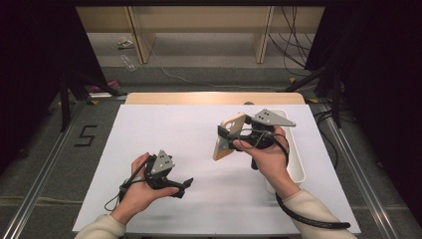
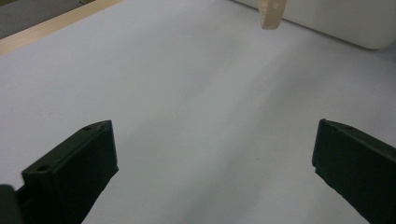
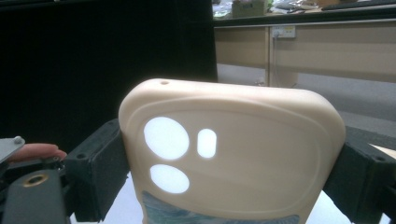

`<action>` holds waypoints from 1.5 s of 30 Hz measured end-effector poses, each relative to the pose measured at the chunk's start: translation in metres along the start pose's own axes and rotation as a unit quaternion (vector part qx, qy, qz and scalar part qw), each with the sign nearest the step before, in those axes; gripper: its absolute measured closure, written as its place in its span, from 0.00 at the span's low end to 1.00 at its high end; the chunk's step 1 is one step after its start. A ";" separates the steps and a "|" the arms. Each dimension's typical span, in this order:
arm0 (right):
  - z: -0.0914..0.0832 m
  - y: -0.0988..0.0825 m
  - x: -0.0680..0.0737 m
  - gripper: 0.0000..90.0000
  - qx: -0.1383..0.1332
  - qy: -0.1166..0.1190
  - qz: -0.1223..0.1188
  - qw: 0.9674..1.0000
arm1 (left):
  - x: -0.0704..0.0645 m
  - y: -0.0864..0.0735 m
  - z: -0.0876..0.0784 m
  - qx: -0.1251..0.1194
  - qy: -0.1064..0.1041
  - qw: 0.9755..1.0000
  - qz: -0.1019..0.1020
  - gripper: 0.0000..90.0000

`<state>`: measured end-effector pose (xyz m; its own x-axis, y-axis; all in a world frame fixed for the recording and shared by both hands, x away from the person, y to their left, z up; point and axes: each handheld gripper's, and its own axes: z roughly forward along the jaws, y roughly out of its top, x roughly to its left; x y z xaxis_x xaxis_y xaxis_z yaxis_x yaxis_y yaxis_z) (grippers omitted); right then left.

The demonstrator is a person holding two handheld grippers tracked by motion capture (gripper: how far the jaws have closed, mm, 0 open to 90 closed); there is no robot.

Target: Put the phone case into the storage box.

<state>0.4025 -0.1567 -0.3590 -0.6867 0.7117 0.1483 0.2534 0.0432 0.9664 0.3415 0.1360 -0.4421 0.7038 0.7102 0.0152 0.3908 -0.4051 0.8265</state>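
A beige phone case (image 1: 224, 149) with camera cut-outs is held tilted above the white table sheet (image 1: 174, 129), right of centre. My right gripper (image 1: 233, 135) is shut on it. In the right gripper view the case (image 3: 233, 140) stands upright between the two black jaws, which press on its two side edges, gripper (image 3: 233, 177). My left gripper (image 1: 184, 185) rests low over the sheet at the front left, open, with nothing in it. In the left gripper view its jaws (image 2: 215, 163) stand wide apart over bare sheet, and the bottom end of the case (image 2: 271, 14) hangs at the top.
A long white tray (image 1: 298, 164) lies along the right edge of the sheet, under my right hand; its wall (image 2: 336, 23) is visible in the left gripper view. The wooden table edge (image 1: 214, 98) runs behind the sheet. Cables trail from both grippers.
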 end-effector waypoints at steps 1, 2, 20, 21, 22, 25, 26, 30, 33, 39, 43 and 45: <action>0.000 0.000 -0.001 0.14 -0.001 -0.001 0.000 1.000 | 0.000 0.000 0.000 0.000 0.000 1.000 0.002 0.00; -0.001 0.001 -0.002 0.14 -0.002 -0.002 0.001 1.000 | 0.000 0.000 0.000 0.000 0.000 1.000 0.002 0.00; -0.010 0.009 -0.018 0.14 -0.018 -0.023 0.010 1.000 | 0.004 -0.004 -0.003 0.001 0.005 1.000 -0.001 0.00; -0.011 0.010 -0.019 0.14 -0.020 -0.023 0.012 0.999 | 0.004 -0.004 -0.003 0.001 0.005 1.000 -0.001 0.00; -0.011 0.010 -0.020 0.14 -0.021 -0.026 0.010 0.999 | 0.004 -0.004 -0.003 0.001 0.006 1.000 -0.001 0.00; -0.013 0.012 -0.023 0.14 -0.024 -0.030 0.013 0.999 | 0.005 -0.005 -0.004 0.002 0.007 1.000 -0.002 0.00; -0.014 0.012 -0.024 0.14 -0.026 -0.031 0.014 0.999 | 0.005 -0.005 -0.004 0.001 0.008 1.000 -0.002 0.00; -0.016 0.014 -0.027 0.14 -0.029 -0.036 0.016 0.999 | 0.005 -0.005 -0.005 0.001 0.008 1.000 -0.004 0.00; -0.017 0.014 -0.030 0.14 -0.031 -0.038 0.018 0.999 | 0.006 -0.005 -0.005 0.000 0.008 1.000 -0.004 0.00; -0.020 0.015 -0.035 0.14 -0.032 -0.046 0.022 0.998 | 0.007 -0.005 -0.005 0.002 0.010 1.000 -0.003 0.00; -0.022 0.017 -0.038 0.14 -0.035 -0.051 0.023 0.998 | 0.007 -0.006 -0.005 0.003 0.011 1.000 -0.003 0.00; -0.023 0.017 -0.039 0.14 -0.036 -0.054 0.024 0.998 | 0.008 -0.006 -0.006 0.002 0.011 1.000 -0.002 0.00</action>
<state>0.4182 -0.1997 -0.3432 -0.5972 0.7829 0.1746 0.2321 -0.0397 0.9719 0.3412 0.1471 -0.4437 0.6887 0.7247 0.0240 0.3968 -0.4044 0.8240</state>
